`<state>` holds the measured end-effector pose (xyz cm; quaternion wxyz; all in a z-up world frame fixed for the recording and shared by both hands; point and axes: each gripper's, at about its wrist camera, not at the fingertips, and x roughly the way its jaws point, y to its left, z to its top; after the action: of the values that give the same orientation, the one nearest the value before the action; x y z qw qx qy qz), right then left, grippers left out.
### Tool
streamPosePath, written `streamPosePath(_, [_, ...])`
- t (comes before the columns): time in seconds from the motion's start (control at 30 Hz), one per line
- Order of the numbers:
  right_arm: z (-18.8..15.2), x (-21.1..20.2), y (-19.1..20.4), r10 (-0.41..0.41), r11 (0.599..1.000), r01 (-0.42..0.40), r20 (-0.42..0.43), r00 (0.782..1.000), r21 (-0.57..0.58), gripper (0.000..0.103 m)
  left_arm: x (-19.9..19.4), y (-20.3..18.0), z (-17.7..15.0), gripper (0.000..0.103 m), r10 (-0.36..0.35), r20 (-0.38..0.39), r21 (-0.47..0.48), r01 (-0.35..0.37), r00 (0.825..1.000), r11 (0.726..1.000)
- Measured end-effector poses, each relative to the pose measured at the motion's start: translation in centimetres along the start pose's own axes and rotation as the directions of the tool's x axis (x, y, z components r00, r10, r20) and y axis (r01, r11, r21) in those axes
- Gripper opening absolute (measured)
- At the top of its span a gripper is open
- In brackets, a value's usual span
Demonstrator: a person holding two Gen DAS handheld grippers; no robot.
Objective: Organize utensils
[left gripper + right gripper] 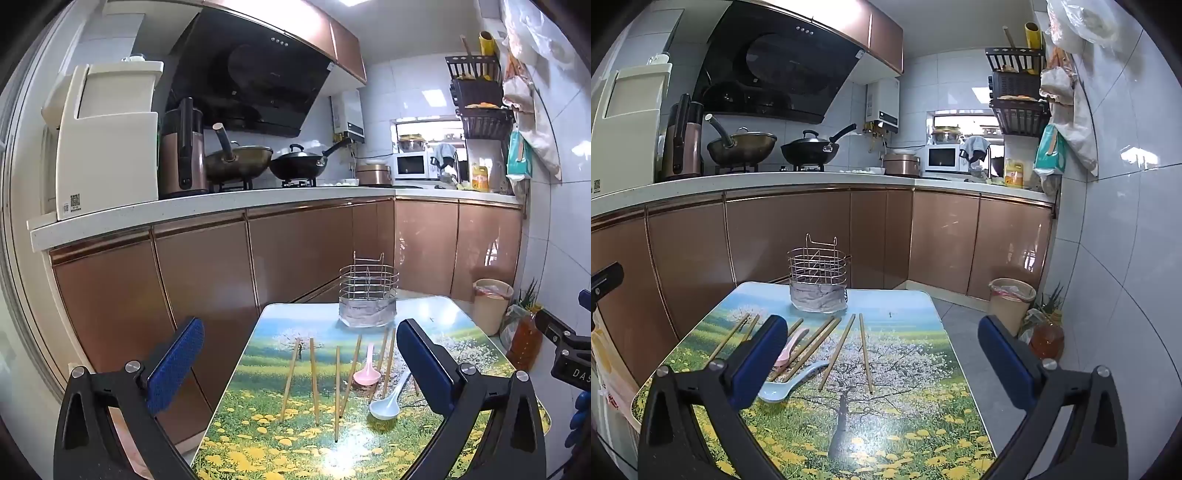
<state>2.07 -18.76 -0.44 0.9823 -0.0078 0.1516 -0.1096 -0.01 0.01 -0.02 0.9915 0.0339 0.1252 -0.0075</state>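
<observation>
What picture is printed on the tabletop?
A blossoming tree in a meadow of yellow flowers covers the table; the right wrist view shows it best.

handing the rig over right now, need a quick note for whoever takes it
Left gripper: jaws wide open, holding nothing, above the near end of the table.
Right gripper: jaws wide open, holding nothing.
Things: chopsticks lie loose across the tabletop, with a pink spoon and a pale blue spoon among them. The wire utensil holder stands at the far end.
Done: nothing visibly sorted; the holder's contents are hard to tell.
Left: pick up every chopstick and both spoons and stand them in the holder.
</observation>
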Motion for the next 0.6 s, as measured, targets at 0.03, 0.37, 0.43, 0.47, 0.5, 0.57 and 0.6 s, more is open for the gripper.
streamPosePath(0.03, [0.0,0.1,0.0,-0.001,1.000,0.001,0.001,1.000,-0.001,0.103,0.0,0.0,0.0,0.103,-0.001,-0.003,-0.001,0.001,1.000,1.000])
streamPosePath(0.37, [-0.5,1.5,0.8,0.004,1.000,-0.004,0.012,1.000,-0.009,0.103,1.4,0.5,0.1,0.103,0.016,-0.022,-0.008,-0.017,1.000,1.000])
streamPosePath(0.43, [0.0,1.9,1.1,0.002,1.000,-0.002,0.005,1.000,-0.019,0.103,1.7,0.6,0.1,0.103,0.019,-0.024,-0.009,-0.019,1.000,1.000])
streamPosePath(0.47, [0.2,2.1,1.3,-0.001,1.000,0.001,0.004,1.000,-0.022,0.103,1.9,0.7,0.1,0.103,0.020,-0.025,-0.009,-0.020,0.999,1.000])
streamPosePath(0.5, [0.2,2.3,1.3,-0.003,1.000,0.003,0.004,1.000,-0.023,0.103,2.2,0.6,0.0,0.103,0.021,-0.026,-0.007,-0.021,0.999,1.000])
streamPosePath(0.57, [0.2,2.6,1.4,-0.004,1.000,0.004,0.002,1.000,-0.024,0.103,2.7,0.6,0.0,0.103,0.024,-0.030,-0.008,-0.024,0.999,1.000])
streamPosePath(0.6, [0.2,2.8,1.4,-0.004,1.000,0.004,0.000,1.000,-0.026,0.103,2.9,0.7,-0.1,0.103,0.023,-0.033,-0.010,-0.023,0.999,1.000])
